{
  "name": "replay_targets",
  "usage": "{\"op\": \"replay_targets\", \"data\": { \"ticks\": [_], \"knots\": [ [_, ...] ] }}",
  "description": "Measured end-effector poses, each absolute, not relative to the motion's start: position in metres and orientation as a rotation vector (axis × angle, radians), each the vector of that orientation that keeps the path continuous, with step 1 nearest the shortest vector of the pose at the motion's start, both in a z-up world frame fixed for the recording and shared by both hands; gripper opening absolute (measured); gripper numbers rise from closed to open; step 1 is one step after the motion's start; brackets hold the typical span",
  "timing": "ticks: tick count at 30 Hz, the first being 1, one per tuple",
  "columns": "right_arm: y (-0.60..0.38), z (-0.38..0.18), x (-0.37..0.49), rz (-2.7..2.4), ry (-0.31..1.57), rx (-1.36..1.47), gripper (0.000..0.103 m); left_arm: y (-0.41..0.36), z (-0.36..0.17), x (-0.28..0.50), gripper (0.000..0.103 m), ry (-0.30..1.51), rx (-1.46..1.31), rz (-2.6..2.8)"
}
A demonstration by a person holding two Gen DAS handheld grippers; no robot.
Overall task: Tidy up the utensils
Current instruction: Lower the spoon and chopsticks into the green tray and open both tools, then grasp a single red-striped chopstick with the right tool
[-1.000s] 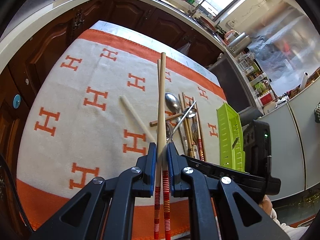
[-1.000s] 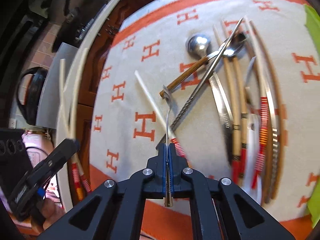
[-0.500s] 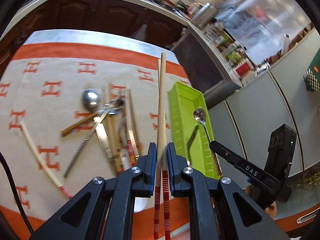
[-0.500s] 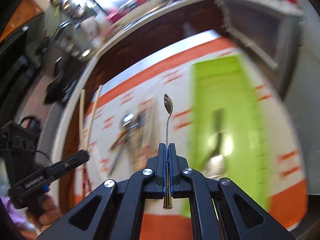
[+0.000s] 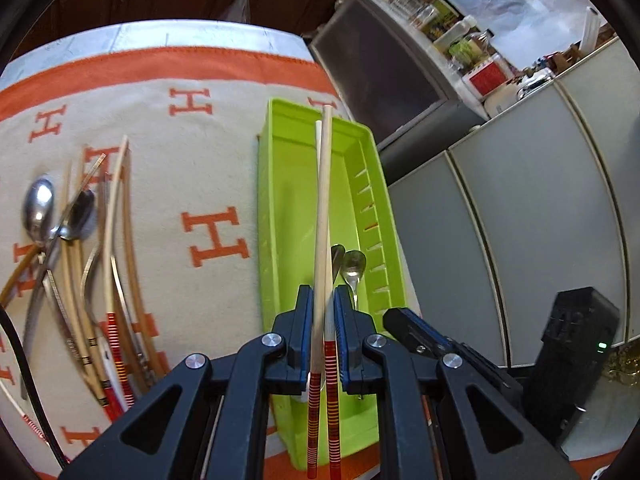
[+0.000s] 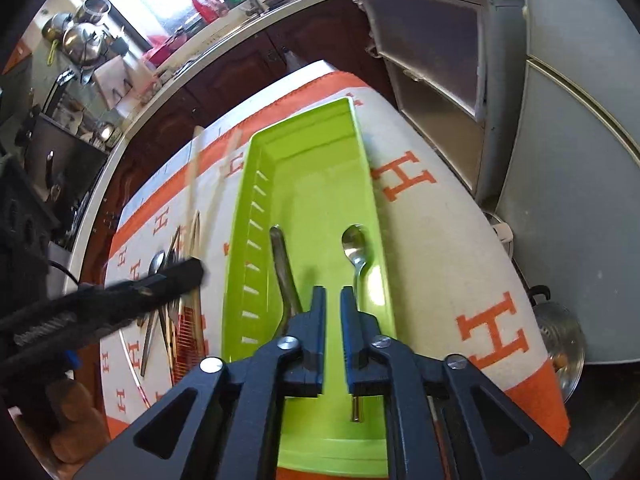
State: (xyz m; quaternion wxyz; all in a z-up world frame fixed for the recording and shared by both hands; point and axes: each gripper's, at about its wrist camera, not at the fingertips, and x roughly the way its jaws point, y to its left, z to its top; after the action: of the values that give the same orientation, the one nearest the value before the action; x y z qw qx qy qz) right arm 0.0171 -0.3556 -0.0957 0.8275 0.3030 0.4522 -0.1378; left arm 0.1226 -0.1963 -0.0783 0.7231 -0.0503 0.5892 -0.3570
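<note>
Utensils point(image 5: 80, 264) on H-print orange-cream cloth point(image 5: 216, 160); kitchen cabinets behind. Left tool point(image 5: 320, 320) clamps chopsticks point(image 5: 323, 208); right tool point(image 6: 332, 308) released.

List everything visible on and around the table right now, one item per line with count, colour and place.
Tray: one, lime green, on the cloth's right part.
Small spoon: one, silver, lying in the tray.
Dark utensil: one, dull metal, in the tray beside the small spoon; type unclear.
Chopstick pair: two, pale wood with red-striped ends, held over the tray.
Utensil pile: count unclear, silver spoons and wooden chopsticks, on the cloth left of the tray.
Cloth: one, cream with orange H marks and border, covering the table.
Left hand-held gripper: black, shut on the chopstick pair.
Right hand-held gripper: black, open above the tray.
</note>
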Motion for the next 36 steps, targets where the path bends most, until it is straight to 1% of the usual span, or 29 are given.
{"op": "replay_targets", "data": {
  "ticks": [2, 4, 6, 7, 9, 15, 18, 19, 29, 36],
  "knots": [
    [-0.348, -0.097, 0.021, -0.313, 0.944, 0.643, 0.016, -0.205, -0.087, 0.122, 0.009, 1.319, -0.093, -0.784],
    [-0.353, -0.097, 0.020, -0.329, 0.929, 0.649, 0.016, -0.209, -0.092, 0.119, 0.011, 1.334, -0.085, -0.777],
    [-0.357, -0.094, 0.016, -0.341, 0.916, 0.655, 0.016, -0.207, -0.093, 0.116, 0.017, 1.332, -0.069, -0.773],
    [-0.358, -0.092, 0.014, -0.347, 0.911, 0.656, 0.016, -0.205, -0.092, 0.114, 0.021, 1.327, -0.068, -0.774],
    [-0.359, -0.090, 0.014, -0.356, 0.908, 0.644, 0.016, -0.200, -0.087, 0.112, 0.024, 1.310, -0.059, -0.765],
    [-0.346, -0.082, 0.007, -0.348, 0.916, 0.630, 0.016, -0.170, -0.065, 0.095, 0.029, 1.243, 0.020, -0.728],
    [-0.337, -0.080, 0.008, -0.328, 0.926, 0.618, 0.016, -0.149, -0.057, 0.087, 0.041, 1.209, 0.035, -0.705],
    [-0.334, -0.080, 0.009, -0.321, 0.927, 0.615, 0.016, -0.138, -0.055, 0.084, 0.043, 1.196, 0.037, -0.688],
    [-0.288, -0.070, 0.015, -0.240, 0.965, 0.542, 0.016, -0.036, -0.058, 0.073, 0.043, 1.173, -0.027, -0.503],
    [-0.255, -0.078, 0.018, -0.175, 1.033, 0.519, 0.016, 0.014, -0.079, 0.063, 0.044, 1.208, -0.056, -0.415]
  ]
}}
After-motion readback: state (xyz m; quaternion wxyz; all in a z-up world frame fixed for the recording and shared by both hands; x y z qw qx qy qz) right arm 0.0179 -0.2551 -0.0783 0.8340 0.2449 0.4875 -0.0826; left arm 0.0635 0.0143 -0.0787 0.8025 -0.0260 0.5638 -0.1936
